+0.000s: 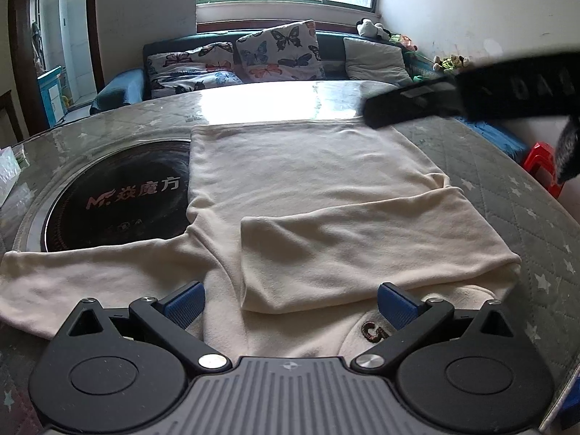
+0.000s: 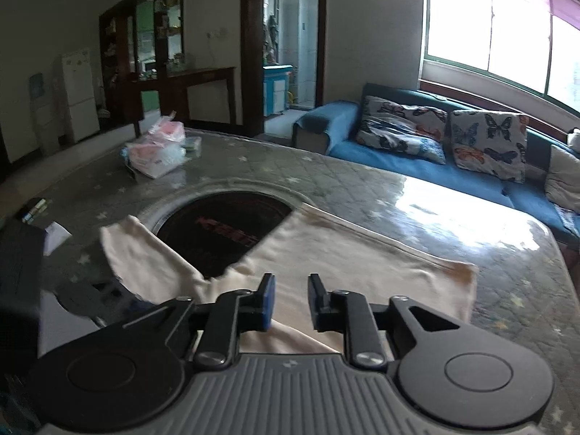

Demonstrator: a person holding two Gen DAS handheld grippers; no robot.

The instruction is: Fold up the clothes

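Observation:
A cream sweatshirt (image 1: pixel 308 188) lies flat on the table. One sleeve is folded across its chest (image 1: pixel 362 246). The other sleeve (image 1: pixel 83 275) stretches out to the left. My left gripper (image 1: pixel 290 306) is wide open and empty, low over the collar end. The right gripper shows in the left wrist view as a blurred black shape (image 1: pixel 471 90) above the shirt's far right corner. In the right wrist view the right gripper (image 2: pixel 291 302) is partly open and empty, above the cream shirt (image 2: pixel 344 264), with the loose sleeve (image 2: pixel 141 250) to its left.
A round black cooktop (image 1: pixel 112 195) is set into the table, partly under the shirt; it also shows in the right wrist view (image 2: pixel 224 228). A pile of plastic-wrapped packets (image 2: pixel 159 148) sits at the table's far side. A blue sofa with butterfly cushions (image 1: pixel 275 50) stands behind. A red stool (image 1: pixel 540 163) stands right.

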